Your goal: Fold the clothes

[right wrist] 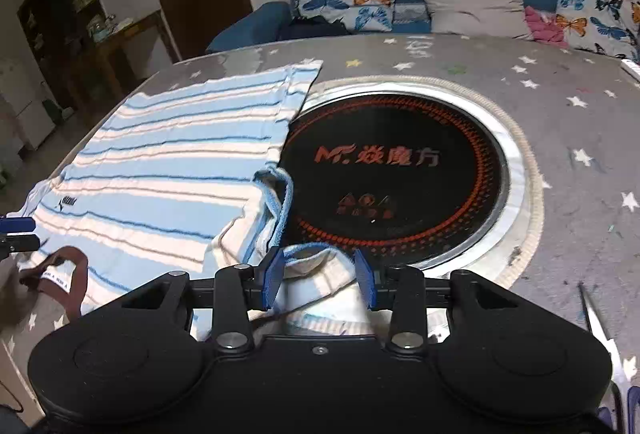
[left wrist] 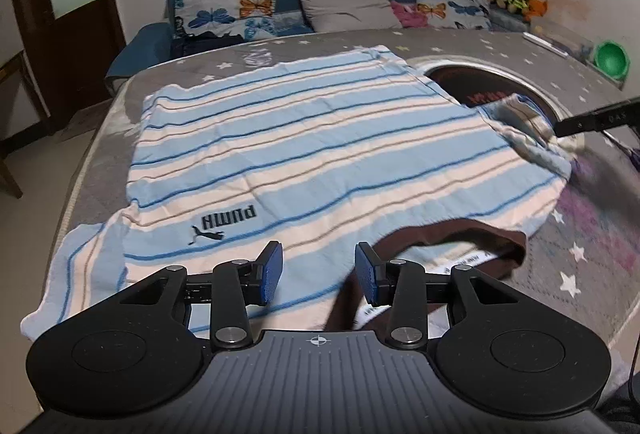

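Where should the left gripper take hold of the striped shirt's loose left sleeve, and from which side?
Probably at the outer hem of the left sleeve, coming in from the table's near left edge. That sleeve lies flat and spread past the body of the striped shirt, so its edge is free to pinch. The left gripper hovers near the brown collar with jaws open.
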Available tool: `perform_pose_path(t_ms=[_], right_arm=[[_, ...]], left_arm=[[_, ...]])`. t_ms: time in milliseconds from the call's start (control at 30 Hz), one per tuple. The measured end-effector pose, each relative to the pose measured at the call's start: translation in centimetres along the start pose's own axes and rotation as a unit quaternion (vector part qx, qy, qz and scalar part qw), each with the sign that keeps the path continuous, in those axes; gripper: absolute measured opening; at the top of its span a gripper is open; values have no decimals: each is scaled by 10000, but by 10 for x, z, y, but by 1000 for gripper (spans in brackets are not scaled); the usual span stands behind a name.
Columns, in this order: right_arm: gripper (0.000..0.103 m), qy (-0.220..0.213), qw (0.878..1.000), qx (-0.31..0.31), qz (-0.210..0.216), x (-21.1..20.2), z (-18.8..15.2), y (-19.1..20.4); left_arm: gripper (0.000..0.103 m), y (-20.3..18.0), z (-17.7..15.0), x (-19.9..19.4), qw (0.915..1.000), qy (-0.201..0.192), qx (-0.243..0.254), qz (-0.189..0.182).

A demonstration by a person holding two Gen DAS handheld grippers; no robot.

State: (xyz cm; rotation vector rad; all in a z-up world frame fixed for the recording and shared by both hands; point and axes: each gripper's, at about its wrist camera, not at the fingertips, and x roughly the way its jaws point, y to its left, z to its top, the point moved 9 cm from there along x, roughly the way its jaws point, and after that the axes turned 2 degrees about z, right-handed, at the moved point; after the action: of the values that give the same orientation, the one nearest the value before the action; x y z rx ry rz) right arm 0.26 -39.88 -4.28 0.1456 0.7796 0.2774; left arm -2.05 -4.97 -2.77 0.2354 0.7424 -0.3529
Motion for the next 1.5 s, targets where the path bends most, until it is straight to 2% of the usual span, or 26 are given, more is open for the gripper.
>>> perform_pose_path(t_ms=[267, 533, 767, 967, 1033, 1133, 1367, 1500], right_arm=[[42, -69, 9999, 103, 22, -2, 1, -3], [42, -29, 10000, -51, -56, -2, -2, -7], [42, -1, 9998, -94, -165, -8, -6, -16], [42, 71, 9997, -204, -99, 10, -5, -9], [33, 65, 9998, -179, -83, 14, -4, -8], [11, 24, 9999, -136, -92, 15, -2, -7], [8, -365, 9990, 136, -229, -19, 2, -19], [8, -209, 9988, 263, -369, -18, -6, -30]], left_arm=[[43, 1, 3, -6, 9999, -64, 57, 65], [45, -8, 26, -16, 9993, -307, 233, -31], [47, -43, 44, -11, 9968, -384, 564, -415], [47, -81, 54, 0, 9924, -393, 896, -744], [47, -96, 56, 5, 9907, -342, 987, -876], [47, -119, 59, 13, 9869, -333, 1181, -1049], [48, -167, 61, 33, 9762, -257, 1612, -1431], [48, -192, 58, 46, 9691, -172, 1843, -1632]])
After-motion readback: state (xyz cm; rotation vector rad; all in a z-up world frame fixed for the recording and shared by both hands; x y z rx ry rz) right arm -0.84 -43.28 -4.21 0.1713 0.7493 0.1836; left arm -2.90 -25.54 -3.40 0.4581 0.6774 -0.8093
